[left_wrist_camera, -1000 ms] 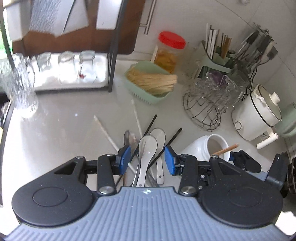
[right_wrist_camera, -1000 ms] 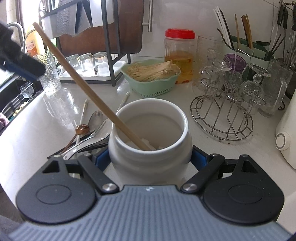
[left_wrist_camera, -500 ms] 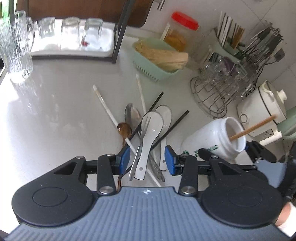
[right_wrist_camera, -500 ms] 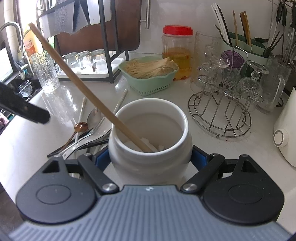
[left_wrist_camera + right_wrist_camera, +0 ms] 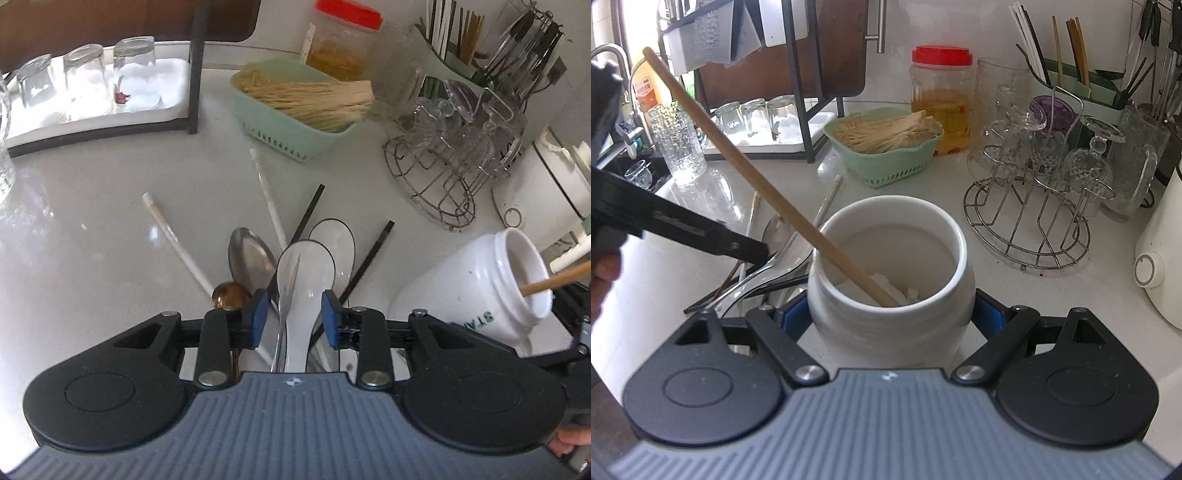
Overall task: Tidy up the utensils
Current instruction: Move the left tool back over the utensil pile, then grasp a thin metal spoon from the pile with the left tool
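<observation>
Utensil pile: a loose heap lay on the pale counter (image 5: 92,266), at the centre of the left wrist view. It held a white ceramic spoon (image 5: 303,280) with a steel fork (image 5: 286,295) resting in its bowl, a second white spoon (image 5: 334,240) behind, a steel spoon (image 5: 249,256) at 10 o'clock of them, a small brown spoon (image 5: 229,294), two white chopsticks (image 5: 177,243) and two dark chopsticks (image 5: 308,216).

Left gripper (image 5: 291,319): jaws spread, blue pads on either side of the white ceramic spoon and fork, not seen touching them. It seemed lined up to pick one from the heap.

White jar (image 5: 890,273): stood just beside the heap at its 3 o'clock, mouth up, apparently serving as the collecting pot.

Right gripper (image 5: 890,317): blue pads pressed against both sides of the white jar, likely steadying it so utensils could be dropped in.

Wooden chopstick (image 5: 757,173): already in the white jar, leaning out towards 10 o'clock in the right wrist view.

Farther back: a green basket (image 5: 280,125) of pale sticks at 12 o'clock, a red-lidded jar (image 5: 942,99) behind it, a wire glass rack (image 5: 1030,221) at 2 o'clock, upturned glasses (image 5: 85,79) on a tray at 10 o'clock.
</observation>
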Demonstrator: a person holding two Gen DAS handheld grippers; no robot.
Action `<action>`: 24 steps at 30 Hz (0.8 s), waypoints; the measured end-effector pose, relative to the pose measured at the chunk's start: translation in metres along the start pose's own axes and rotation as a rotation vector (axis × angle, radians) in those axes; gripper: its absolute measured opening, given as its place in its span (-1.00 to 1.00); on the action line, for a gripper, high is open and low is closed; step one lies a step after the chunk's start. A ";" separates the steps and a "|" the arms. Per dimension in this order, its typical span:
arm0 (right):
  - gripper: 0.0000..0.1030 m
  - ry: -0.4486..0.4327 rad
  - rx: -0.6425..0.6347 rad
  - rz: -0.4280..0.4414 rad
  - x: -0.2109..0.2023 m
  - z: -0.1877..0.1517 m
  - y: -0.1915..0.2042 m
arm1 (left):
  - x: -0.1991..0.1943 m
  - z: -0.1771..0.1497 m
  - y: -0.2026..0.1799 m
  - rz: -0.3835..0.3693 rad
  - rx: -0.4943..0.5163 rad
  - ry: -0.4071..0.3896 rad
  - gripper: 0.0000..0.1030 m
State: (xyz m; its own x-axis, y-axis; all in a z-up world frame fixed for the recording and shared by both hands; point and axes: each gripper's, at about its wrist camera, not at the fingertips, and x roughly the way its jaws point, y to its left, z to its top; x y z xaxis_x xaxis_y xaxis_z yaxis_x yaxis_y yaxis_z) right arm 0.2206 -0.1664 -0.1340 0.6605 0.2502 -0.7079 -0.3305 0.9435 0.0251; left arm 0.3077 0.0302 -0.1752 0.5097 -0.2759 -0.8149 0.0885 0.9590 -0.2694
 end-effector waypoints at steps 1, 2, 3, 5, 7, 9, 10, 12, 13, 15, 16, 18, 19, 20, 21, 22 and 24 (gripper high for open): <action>0.76 0.000 -0.002 0.000 0.000 0.000 0.000 | 0.003 0.001 0.000 0.001 -0.001 0.003 -0.35; 0.76 0.001 -0.001 0.000 0.000 0.000 0.000 | 0.007 0.003 0.001 0.004 -0.002 0.004 -0.40; 0.76 0.002 0.001 0.000 0.000 0.000 0.000 | 0.011 0.004 0.002 0.008 -0.001 0.001 -0.41; 0.76 0.002 0.001 0.000 0.000 0.000 -0.001 | 0.016 0.007 0.003 0.013 0.002 -0.001 -0.44; 0.76 0.003 0.003 0.000 0.001 0.000 -0.001 | 0.020 0.008 0.002 0.014 0.008 0.004 -0.45; 0.76 0.005 0.005 -0.001 0.000 0.000 0.000 | 0.024 0.009 0.001 0.017 0.021 0.009 -0.46; 0.76 0.007 0.006 -0.003 0.000 0.001 -0.001 | 0.027 0.009 -0.001 0.016 0.029 0.010 -0.46; 0.76 0.008 0.009 -0.005 0.000 0.001 0.000 | 0.030 0.011 -0.004 0.022 0.046 0.009 -0.46; 0.76 0.008 0.010 -0.005 0.000 0.001 -0.001 | 0.031 0.012 -0.005 0.027 0.050 0.010 -0.46; 0.76 0.009 0.013 -0.007 0.000 0.001 -0.001 | 0.032 0.013 -0.006 0.036 0.052 0.018 -0.46; 0.76 0.009 0.014 -0.007 0.000 0.001 -0.001 | 0.032 0.013 -0.006 0.039 0.053 0.022 -0.46; 0.76 0.007 0.014 -0.009 0.000 0.001 0.000 | 0.033 0.014 -0.006 0.050 0.052 0.027 -0.56; 0.76 0.006 0.015 -0.009 0.000 0.001 0.000 | 0.033 0.014 -0.005 0.055 0.048 0.028 -0.65; 0.76 0.005 0.016 -0.010 0.000 0.000 0.000 | 0.033 0.015 -0.003 0.057 0.042 0.030 -0.73; 0.76 0.005 0.017 -0.011 0.000 0.000 0.000 | 0.033 0.015 -0.002 0.055 0.036 0.030 -0.74; 0.76 0.005 0.019 -0.012 0.000 0.000 0.000 | 0.033 0.016 -0.001 0.053 0.033 0.030 -0.77; 0.76 0.006 0.020 -0.014 0.000 0.001 0.000 | 0.033 0.016 -0.001 0.053 0.037 0.030 -0.80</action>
State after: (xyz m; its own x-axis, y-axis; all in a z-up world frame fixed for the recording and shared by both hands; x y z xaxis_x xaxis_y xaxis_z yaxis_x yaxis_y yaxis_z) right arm 0.2214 -0.1661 -0.1339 0.6607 0.2359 -0.7127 -0.3076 0.9510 0.0296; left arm 0.3384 0.0210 -0.1931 0.4885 -0.2258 -0.8428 0.0941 0.9739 -0.2064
